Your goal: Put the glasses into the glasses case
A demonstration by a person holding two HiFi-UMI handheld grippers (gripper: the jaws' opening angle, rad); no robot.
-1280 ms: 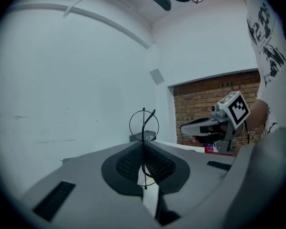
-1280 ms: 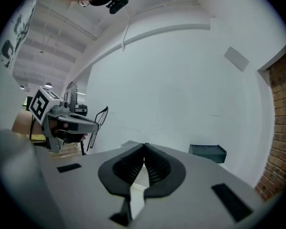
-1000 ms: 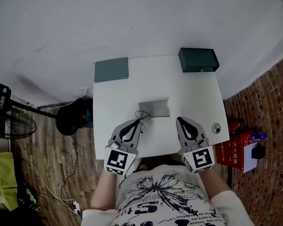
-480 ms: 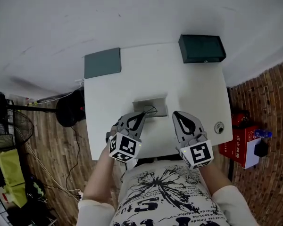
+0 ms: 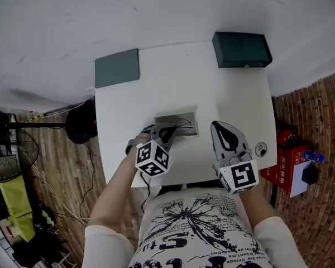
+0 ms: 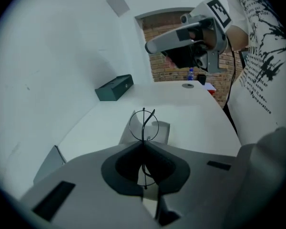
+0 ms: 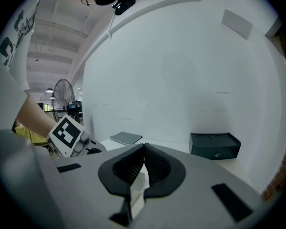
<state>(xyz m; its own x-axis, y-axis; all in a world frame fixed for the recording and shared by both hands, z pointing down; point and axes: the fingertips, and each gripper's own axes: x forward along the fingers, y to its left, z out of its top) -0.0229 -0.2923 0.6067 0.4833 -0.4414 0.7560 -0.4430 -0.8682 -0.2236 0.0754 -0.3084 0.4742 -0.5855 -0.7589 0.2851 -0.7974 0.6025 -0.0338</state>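
Left tool (image 5: pixel 163 133) has moved up from the counter's (image 5: pixel 229 94) front edge to the glasses case (image 5: pixel 185 118). Its jaws are clamped on the wire-frame glasses (image 6: pixel 144 125), which now hang over the case's near-left part, so I judge only lowering and release are left. The glasses' long axis runs roughly along the jaws: one lens ring past the tips toward the case, the other back between them. Right tool (image 5: pixel 216 126): jaws together, empty, right of the case.

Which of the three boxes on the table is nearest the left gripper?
The light grey case mid-table, just ahead of the left gripper; the flat grey pad and dark box lie at the far corners.
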